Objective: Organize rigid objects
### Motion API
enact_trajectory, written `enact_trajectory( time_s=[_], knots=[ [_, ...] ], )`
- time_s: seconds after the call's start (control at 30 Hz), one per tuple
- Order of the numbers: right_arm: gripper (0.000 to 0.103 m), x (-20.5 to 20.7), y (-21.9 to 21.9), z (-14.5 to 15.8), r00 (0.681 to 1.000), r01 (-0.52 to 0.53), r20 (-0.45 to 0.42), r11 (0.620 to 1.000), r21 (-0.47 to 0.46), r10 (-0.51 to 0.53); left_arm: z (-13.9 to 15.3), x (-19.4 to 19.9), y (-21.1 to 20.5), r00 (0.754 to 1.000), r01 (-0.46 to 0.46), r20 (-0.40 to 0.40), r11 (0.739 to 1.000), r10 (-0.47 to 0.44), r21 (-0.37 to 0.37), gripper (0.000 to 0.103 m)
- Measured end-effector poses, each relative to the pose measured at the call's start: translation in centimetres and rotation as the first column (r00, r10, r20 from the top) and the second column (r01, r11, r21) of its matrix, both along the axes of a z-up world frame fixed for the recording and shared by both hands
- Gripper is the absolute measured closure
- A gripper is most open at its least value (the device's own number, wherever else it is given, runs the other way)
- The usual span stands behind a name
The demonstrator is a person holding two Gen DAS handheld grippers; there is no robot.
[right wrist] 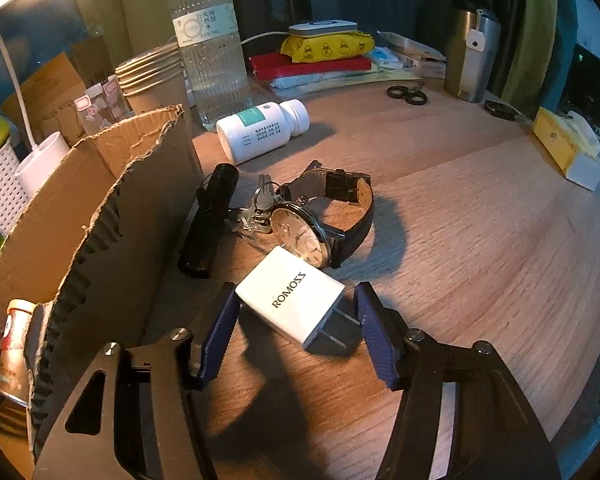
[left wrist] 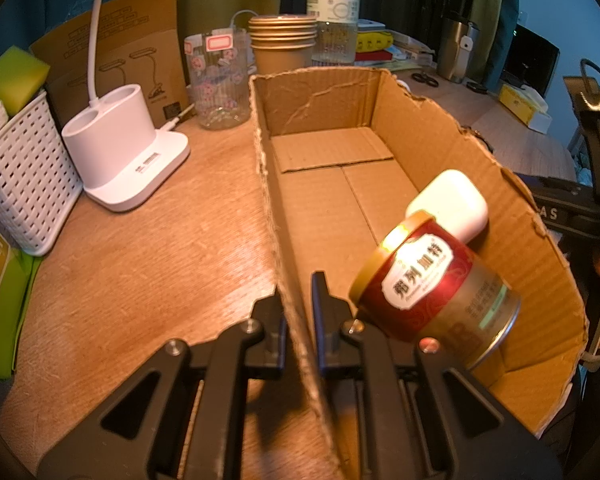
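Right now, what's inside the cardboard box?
Inside the cardboard box lie a red can on its side and a white case beyond it. The can covers part of the case and the floor beneath.

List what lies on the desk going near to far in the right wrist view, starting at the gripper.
right gripper, open around the white charger → wristwatch → white pill bottle → water bottle. I left out the black flashlight and keys, which sit level with the watch.
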State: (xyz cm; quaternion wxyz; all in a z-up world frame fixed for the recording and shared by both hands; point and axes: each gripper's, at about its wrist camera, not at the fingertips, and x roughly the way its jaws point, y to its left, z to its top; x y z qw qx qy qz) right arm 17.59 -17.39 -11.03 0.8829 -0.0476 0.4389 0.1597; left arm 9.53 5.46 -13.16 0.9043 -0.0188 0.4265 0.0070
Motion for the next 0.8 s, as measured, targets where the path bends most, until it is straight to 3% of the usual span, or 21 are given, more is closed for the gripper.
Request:
enact_trajectory(
  time_s=[0.8],
  knots=[
    [0.041, -2.4, 0.0, 3.0, 0.995, -0.035, 0.091, 0.999, 0.041, 0.031, 0.0, 0.1, 0.0, 1.000, 0.000, 0.000, 1.000, 0.000, 0.000, 0.092]
  ],
)
